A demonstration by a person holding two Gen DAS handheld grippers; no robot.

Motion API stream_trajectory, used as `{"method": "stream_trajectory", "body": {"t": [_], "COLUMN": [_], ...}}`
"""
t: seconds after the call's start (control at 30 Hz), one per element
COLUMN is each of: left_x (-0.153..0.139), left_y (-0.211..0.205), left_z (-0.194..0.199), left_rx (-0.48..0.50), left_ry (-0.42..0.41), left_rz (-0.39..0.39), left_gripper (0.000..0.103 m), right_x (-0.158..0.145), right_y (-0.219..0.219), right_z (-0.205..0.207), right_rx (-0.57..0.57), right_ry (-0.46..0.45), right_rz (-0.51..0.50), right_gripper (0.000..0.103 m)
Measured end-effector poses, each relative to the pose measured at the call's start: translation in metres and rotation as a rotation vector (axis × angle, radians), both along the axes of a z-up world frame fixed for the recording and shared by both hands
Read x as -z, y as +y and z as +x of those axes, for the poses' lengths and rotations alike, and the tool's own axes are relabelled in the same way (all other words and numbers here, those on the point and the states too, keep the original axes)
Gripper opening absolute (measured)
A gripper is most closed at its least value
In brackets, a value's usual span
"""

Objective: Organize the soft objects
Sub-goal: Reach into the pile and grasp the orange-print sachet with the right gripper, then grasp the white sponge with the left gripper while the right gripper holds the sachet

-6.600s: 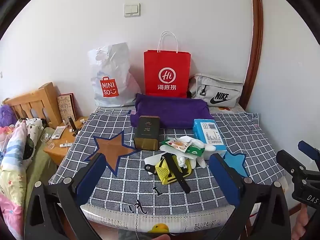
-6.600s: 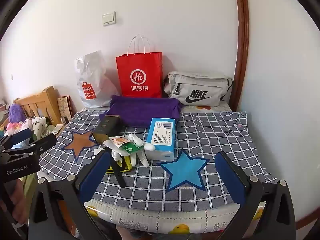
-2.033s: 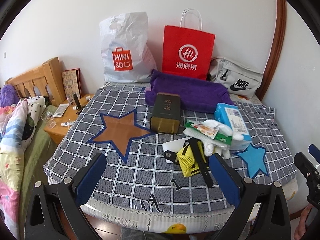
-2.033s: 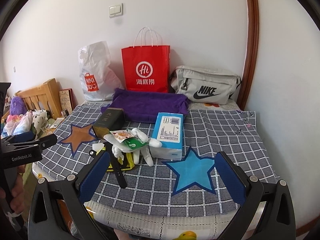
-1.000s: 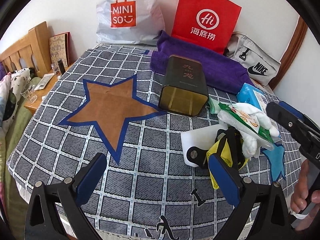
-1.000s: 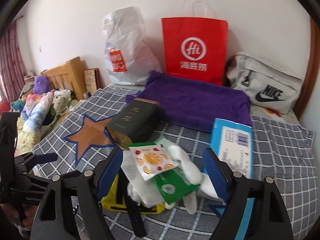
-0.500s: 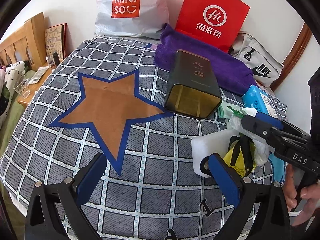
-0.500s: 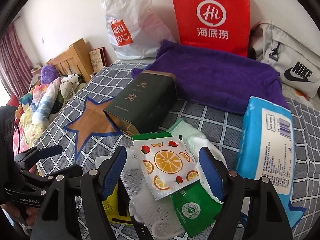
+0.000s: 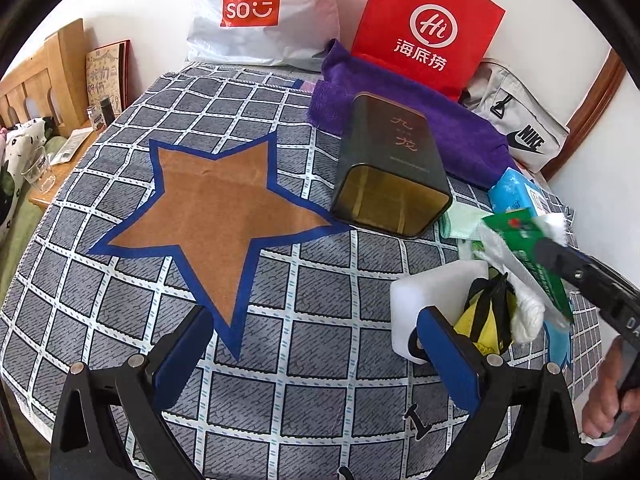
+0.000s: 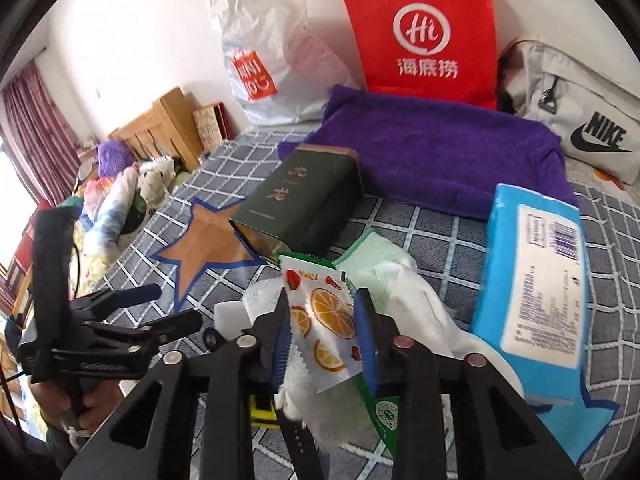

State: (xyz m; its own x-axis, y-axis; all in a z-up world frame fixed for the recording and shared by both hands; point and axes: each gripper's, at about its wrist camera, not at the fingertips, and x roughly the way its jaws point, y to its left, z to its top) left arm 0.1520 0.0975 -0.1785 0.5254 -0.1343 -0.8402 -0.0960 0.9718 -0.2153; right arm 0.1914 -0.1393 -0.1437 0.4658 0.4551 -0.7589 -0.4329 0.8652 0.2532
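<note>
A pile of soft things lies on the checked bed cover [image 9: 248, 400]. On top of a white glove [image 10: 420, 300] and a pale green cloth [image 10: 370, 254] rest an orange-print sachet [image 10: 320, 312] and a green packet [image 9: 520, 236]. My right gripper [image 10: 324, 334] is down on the pile, its jaws closing, and both blue pads touch the sachet between them. My left gripper [image 9: 316, 356] hovers open over bare cover beside a white block [image 9: 424, 292] and a yellow item with a black strap [image 9: 480, 320]. A purple towel [image 10: 440, 148] lies behind.
A dark green tin [image 9: 392, 168] lies on its side by a brown star patch [image 9: 212, 200]. A blue tissue pack [image 10: 536, 280] sits to the right. A MINISO bag [image 9: 256, 12], a red paper bag [image 9: 424, 28] and a grey Nike bag [image 10: 580, 120] line the wall. A bedside table [image 9: 60, 168] is on the left.
The right gripper has dropped onto the pile and its jaws have narrowed from wide apart to touching the sachet. The left gripper stays open and has barely shifted.
</note>
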Motion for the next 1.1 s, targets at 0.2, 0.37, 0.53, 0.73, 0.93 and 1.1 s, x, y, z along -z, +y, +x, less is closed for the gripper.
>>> {"method": "stream_trajectory", "body": {"t": [0.2,0.37,0.53,0.73,0.93,1.1], "left_x": [-0.008,-0.013,-0.013,-0.020,-0.018,-0.020], "left_y": [-0.008,-0.015,-0.023,-0.033,-0.036,-0.050], "left_z": [-0.005,-0.008,-0.011,-0.017,-0.017,-0.015], "left_rx": [0.006,0.012,0.016,0.035,0.042,0.097], "left_ry": [-0.012,-0.019,-0.012,-0.029,-0.026,-0.041], "left_rz": [0.010,0.023,0.033,0.051,0.037,0.035], "left_gripper": [0.102,0.102,0.102,0.102,0.100,0.096], "right_x": [-0.014,-0.015,0.012,0.042,0.054,0.052], "right_y": [-0.030,-0.067,-0.087,-0.087,-0.096,-0.107], "right_z": [-0.022,-0.043,-0.051,-0.056,-0.057,-0.064], "right_rx": [0.051,0.122,0.164,0.179,0.201,0.207], "right_ry": [-0.025,-0.018,0.042,0.054,0.046,0.036], "right_rz": [0.046,0.076,0.042,-0.012,-0.008,0.016], "right_gripper": [0.018,0.017,0.017,0.016,0.009,0.005]}}
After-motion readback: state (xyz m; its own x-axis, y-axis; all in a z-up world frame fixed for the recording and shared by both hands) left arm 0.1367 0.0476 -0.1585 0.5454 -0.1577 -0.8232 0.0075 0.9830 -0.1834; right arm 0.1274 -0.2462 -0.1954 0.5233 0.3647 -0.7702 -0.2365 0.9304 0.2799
